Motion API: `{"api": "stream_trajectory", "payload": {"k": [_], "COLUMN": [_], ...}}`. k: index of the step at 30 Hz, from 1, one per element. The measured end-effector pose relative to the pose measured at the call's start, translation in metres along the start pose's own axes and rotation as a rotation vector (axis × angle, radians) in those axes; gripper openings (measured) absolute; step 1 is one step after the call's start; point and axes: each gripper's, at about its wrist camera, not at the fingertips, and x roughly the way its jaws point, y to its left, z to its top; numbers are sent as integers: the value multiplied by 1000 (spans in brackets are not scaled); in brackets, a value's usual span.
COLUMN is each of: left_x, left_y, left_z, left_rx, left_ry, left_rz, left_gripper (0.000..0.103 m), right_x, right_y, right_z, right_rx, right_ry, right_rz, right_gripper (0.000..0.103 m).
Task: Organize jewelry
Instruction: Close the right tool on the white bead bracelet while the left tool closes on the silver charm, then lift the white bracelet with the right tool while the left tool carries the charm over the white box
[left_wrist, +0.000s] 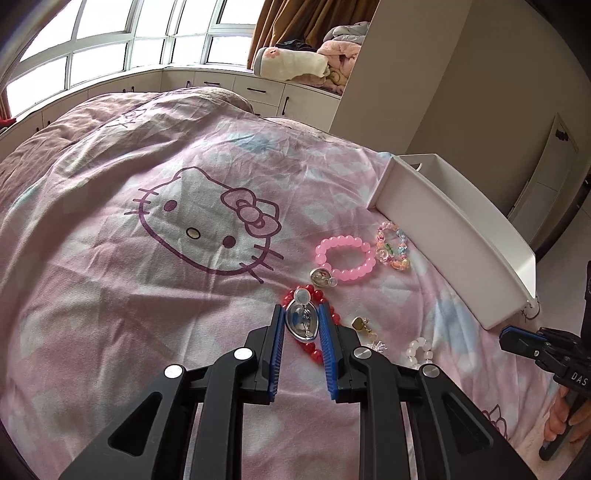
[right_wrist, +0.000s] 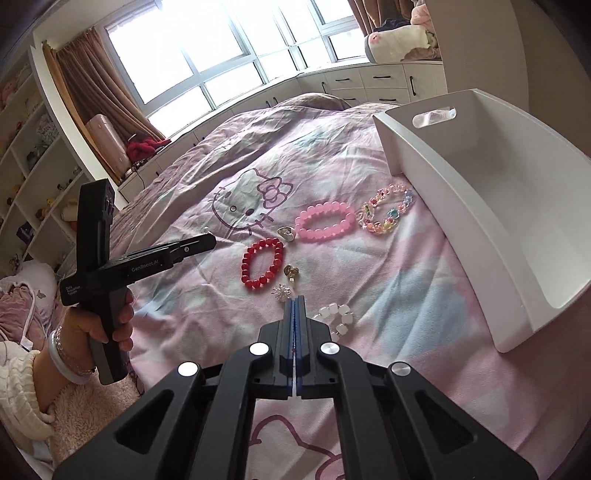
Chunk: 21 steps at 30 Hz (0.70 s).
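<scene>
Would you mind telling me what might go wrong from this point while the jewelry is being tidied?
The left gripper pinches the silver earring only by its edges, so it may slip out onto the quilt. The right gripper is shut with nothing visibly held, so it may have missed its pick.

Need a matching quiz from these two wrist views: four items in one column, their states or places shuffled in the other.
Items:
1. silver earring
2. pink bracelet
3. white bin
4. right gripper

States or places:
A. shut
B. clamped in the left gripper
C. lies on the bedspread beside the multicolour bracelet
D. stands on the bed, to the right of the jewelry in both views

Pairs: 1-B, 2-C, 3-D, 4-A
</scene>
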Motion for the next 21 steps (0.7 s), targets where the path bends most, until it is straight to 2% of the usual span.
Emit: {"api": "stream_trajectory", "payload": {"k": [3,4,5,6,8,15,19,21], "left_x": [-5,-7,-8,-9,-10,-10,-7,-5], "left_y": [-5,-5,-4,-1,6,27,28,25], "left_z": [-2,-3,-3,-4,-5,-9,-9,-9], "left_rx": [12,9,0,-14,-50,-127,-127,-107], "left_ry": [1,-3,-5,-6,-7,-6,-4,0], "left_rz": [17,21,23,21,17,20,17,21], "left_gripper": [23,23,23,23,23,23,23,23], "right_x": [7,12,18,24,40,83,97,101], "right_y": [-5,-5,-6,-5,-3,11,18,19], "right_z": [-3,-5,-8,-10,-15,-27,-34,-36], "right_rx": [-11,-17,-25,-40,-74,-122,-127,-131], "right_ry": [37,48,53,60,107,193,202,206], "right_rz": [-53,-81,-103,-116,-134,-215,-255,-260], "right_gripper": [9,34,67,69,63,62,66,63]}}
